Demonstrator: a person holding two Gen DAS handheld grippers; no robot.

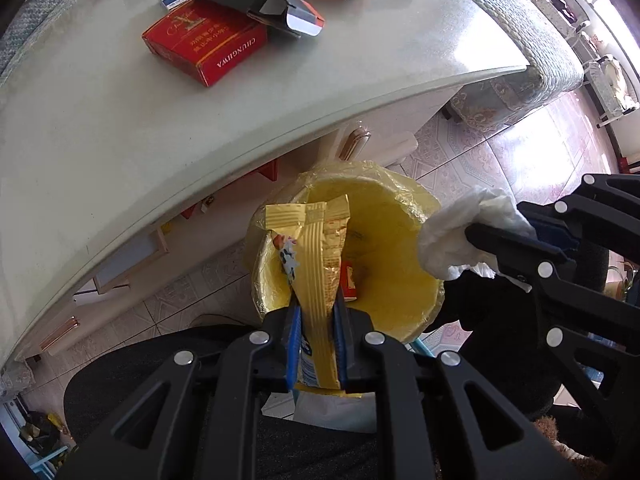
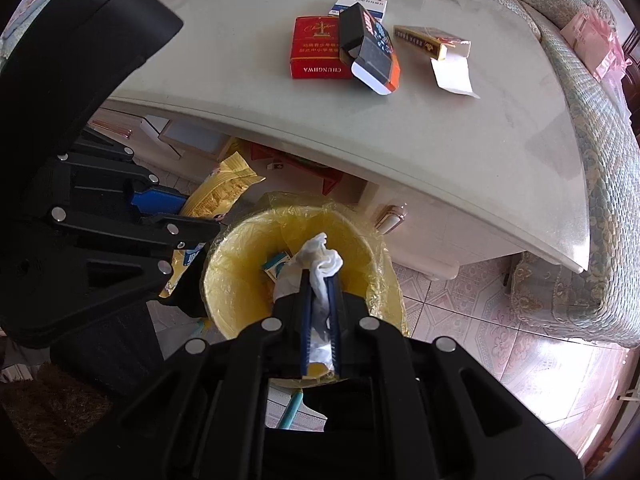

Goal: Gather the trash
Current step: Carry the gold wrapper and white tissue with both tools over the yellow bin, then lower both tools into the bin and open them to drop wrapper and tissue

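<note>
A bin lined with a yellow bag (image 1: pixel 384 280) (image 2: pixel 240 276) stands on the tiled floor beside the table. My left gripper (image 1: pixel 316 300) is shut on a gold snack wrapper (image 1: pixel 316 240) (image 2: pixel 218 192) that hangs over the bin's mouth. My right gripper (image 2: pixel 320 280) (image 1: pixel 476 240) is shut on a crumpled white tissue (image 2: pixel 320 258) (image 1: pixel 460 232), also above the bin, to the right of the wrapper. A small red packet (image 1: pixel 349 280) and a blue-and-white box (image 2: pixel 276 262) lie inside the bin.
On the pale glass table (image 1: pixel 100 128) (image 2: pixel 460 140) lie a red Chunghwa carton (image 1: pixel 204 46) (image 2: pixel 318 46), an open black box (image 1: pixel 256 4) (image 2: pixel 370 46), a white-and-blue box (image 2: pixel 358 3) and a gold box with a white flap (image 2: pixel 436 50). A patterned sofa (image 2: pixel 600 160) curves behind it.
</note>
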